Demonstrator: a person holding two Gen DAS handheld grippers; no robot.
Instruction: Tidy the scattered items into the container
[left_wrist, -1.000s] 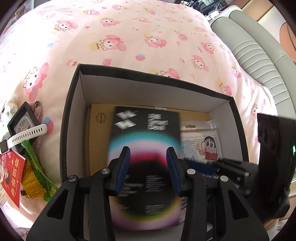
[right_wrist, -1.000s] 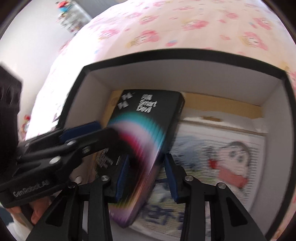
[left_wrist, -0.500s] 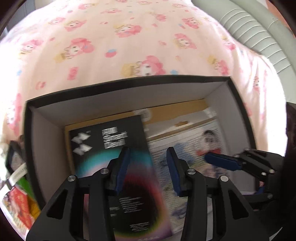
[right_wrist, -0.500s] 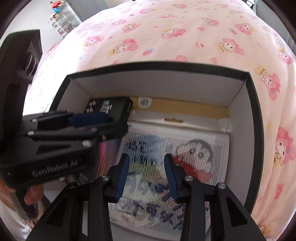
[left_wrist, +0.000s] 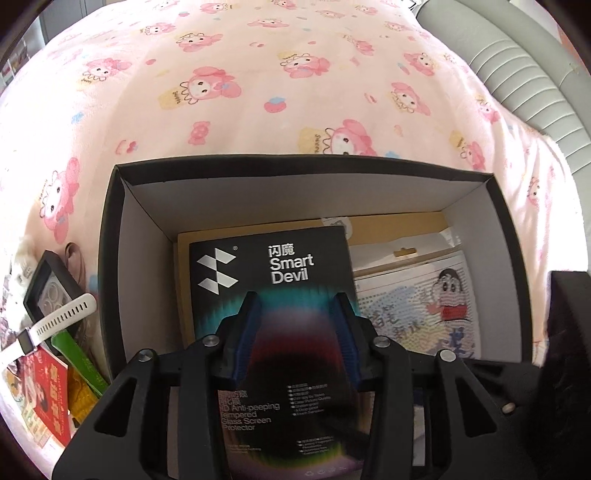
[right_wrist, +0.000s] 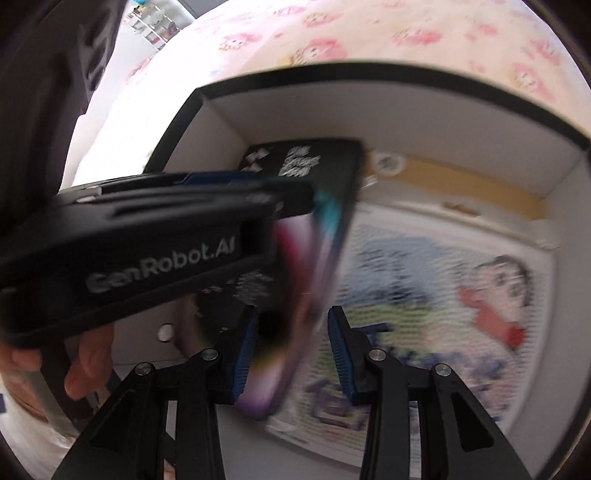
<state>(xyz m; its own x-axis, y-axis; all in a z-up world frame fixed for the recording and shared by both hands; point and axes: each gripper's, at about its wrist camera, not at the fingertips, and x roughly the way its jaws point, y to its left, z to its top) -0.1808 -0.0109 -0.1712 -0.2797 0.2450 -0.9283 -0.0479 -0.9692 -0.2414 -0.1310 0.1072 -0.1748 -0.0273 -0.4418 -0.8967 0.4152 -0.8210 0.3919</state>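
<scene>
— Inside the box (left_wrist: 506, 236), what lies ahead of the left claw (left_wrist: 299, 332)?
— One black packet (left_wrist: 273, 280) and one cartoon sheet (left_wrist: 417, 299); both claws are spread, gripping nothing.
— The right claw (right_wrist: 293, 349)?
— Beside them.

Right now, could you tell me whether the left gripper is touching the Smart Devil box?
Cannot tell. In the left wrist view the left gripper has its fingers either side of the Smart Devil box; the right wrist view is blurred.

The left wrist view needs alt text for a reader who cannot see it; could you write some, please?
The left tongs hang open over a black screen protector box inside a black storage box on a pink cartoon bedspread. A cartoon picture pack lies beside it.
</scene>
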